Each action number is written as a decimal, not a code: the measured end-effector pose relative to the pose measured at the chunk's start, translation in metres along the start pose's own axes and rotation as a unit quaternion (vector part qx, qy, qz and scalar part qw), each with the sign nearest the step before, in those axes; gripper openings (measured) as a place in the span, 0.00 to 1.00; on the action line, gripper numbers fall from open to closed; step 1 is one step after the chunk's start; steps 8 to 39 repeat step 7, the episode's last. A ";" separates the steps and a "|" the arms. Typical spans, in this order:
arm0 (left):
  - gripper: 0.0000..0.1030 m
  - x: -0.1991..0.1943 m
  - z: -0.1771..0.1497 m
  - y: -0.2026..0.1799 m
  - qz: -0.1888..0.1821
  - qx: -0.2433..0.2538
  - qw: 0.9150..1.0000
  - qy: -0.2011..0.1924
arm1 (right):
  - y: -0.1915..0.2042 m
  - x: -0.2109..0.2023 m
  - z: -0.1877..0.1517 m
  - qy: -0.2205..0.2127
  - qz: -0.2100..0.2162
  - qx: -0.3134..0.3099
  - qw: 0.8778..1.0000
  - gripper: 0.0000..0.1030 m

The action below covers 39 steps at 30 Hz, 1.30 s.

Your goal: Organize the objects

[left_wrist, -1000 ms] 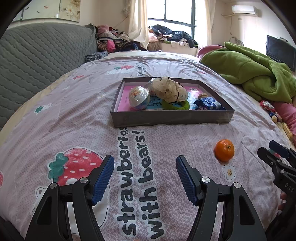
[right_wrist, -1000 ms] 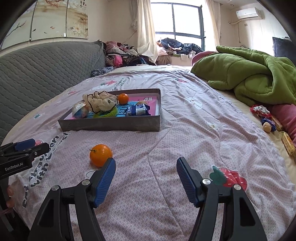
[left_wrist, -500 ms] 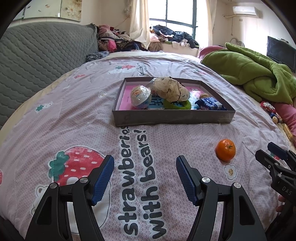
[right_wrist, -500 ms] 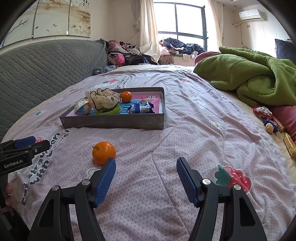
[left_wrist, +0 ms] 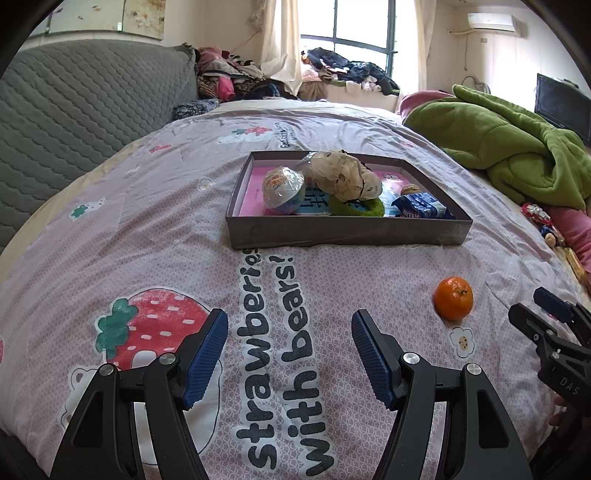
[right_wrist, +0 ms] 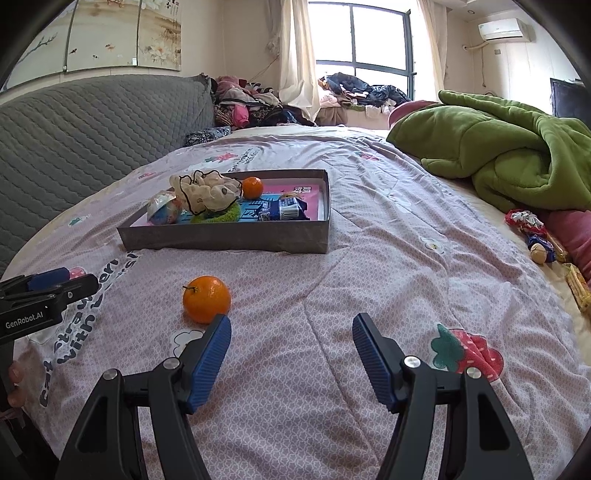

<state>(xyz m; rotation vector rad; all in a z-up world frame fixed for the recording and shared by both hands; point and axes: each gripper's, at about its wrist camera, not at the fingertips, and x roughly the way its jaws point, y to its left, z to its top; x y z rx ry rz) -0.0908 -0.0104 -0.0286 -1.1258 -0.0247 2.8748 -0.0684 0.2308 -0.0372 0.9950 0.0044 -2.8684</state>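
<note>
Pink quilted bedspread (left_wrist: 155, 236), printed with strawberries and the words "strawberries with bears!", is spread over a wide bed. Grey quilted headboard (right_wrist: 74, 140) is set along the left. Green blanket (right_wrist: 509, 158) is heaped at the right, with wrapped snacks (right_wrist: 535, 236) scattered near it. Window (right_wrist: 362, 40) with pale curtains is seen at the far end, clothes piled beneath it; air conditioner (right_wrist: 502, 28) is mounted high on the wall.

Grey shallow box (left_wrist: 343, 232) is placed mid-bed; a wrapped ball (left_wrist: 282, 190), cream scrunchie (left_wrist: 347, 177), green ring (left_wrist: 356, 208), blue packet (left_wrist: 421, 206) and small orange (right_wrist: 253, 187) are held in it.

Loose orange (right_wrist: 207, 298) is lying on the bedspread, outside the box, just ahead of the right gripper's left finger.

Left gripper (left_wrist: 290, 349): jaws spread wide, nothing held.

Right gripper (right_wrist: 291, 350): jaws spread wide, nothing held
</note>
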 end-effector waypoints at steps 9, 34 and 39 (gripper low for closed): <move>0.69 -0.001 0.000 0.001 0.005 0.002 1.000 -0.002 | 0.002 0.002 -0.001 0.004 0.000 -0.004 1.000 0.66; 0.69 -0.001 0.000 0.001 0.005 0.002 1.000 -0.002 | 0.002 0.002 -0.001 0.004 0.000 -0.004 1.000 0.66; 0.69 -0.001 0.000 0.001 0.005 0.002 1.000 -0.002 | 0.002 0.002 -0.001 0.004 0.000 -0.004 1.000 0.66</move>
